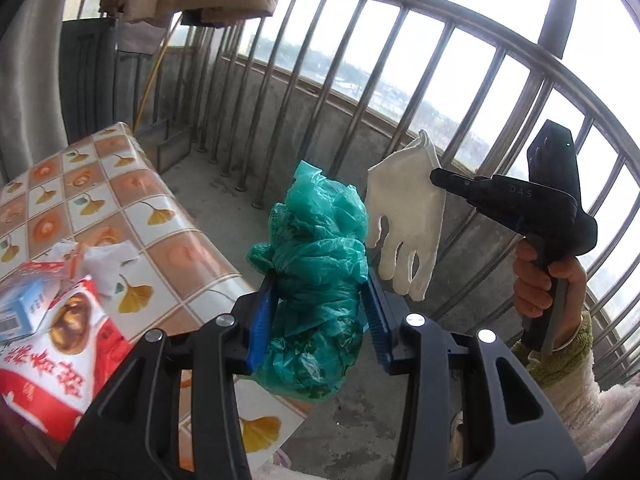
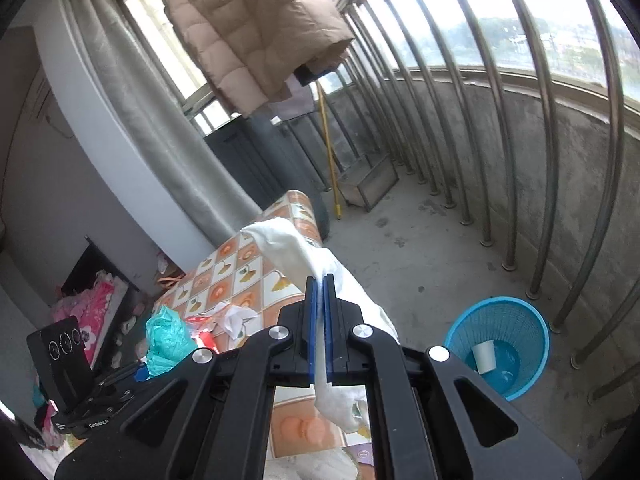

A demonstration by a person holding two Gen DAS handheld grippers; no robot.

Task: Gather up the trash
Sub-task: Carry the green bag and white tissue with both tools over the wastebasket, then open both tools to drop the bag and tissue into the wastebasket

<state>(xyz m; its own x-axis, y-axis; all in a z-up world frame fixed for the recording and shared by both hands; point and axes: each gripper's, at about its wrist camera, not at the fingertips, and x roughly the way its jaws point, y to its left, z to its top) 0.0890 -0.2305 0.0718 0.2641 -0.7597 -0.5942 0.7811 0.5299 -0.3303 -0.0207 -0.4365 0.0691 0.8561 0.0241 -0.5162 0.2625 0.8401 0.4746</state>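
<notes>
My left gripper (image 1: 320, 280) is shut on a crumpled green plastic bag (image 1: 316, 280) and holds it in the air past the table's edge; the bag also shows in the right wrist view (image 2: 166, 340). My right gripper (image 2: 320, 280) is shut on a white cloth glove (image 2: 296, 252), which hangs fingers down in the left wrist view (image 1: 408, 216). The right gripper (image 1: 438, 178) is to the right of the left one. A blue mesh waste basket (image 2: 500, 352) stands on the floor at the lower right with a white paper cup (image 2: 485, 356) inside.
A table with a tile-pattern cloth (image 1: 132, 204) holds a red and white snack packet (image 1: 60, 352), crumpled white paper (image 1: 108, 260) and a blue and white box (image 1: 20, 312). Steel balcony railing (image 2: 540, 140) runs along the right. A beige jacket (image 2: 256, 28) hangs overhead.
</notes>
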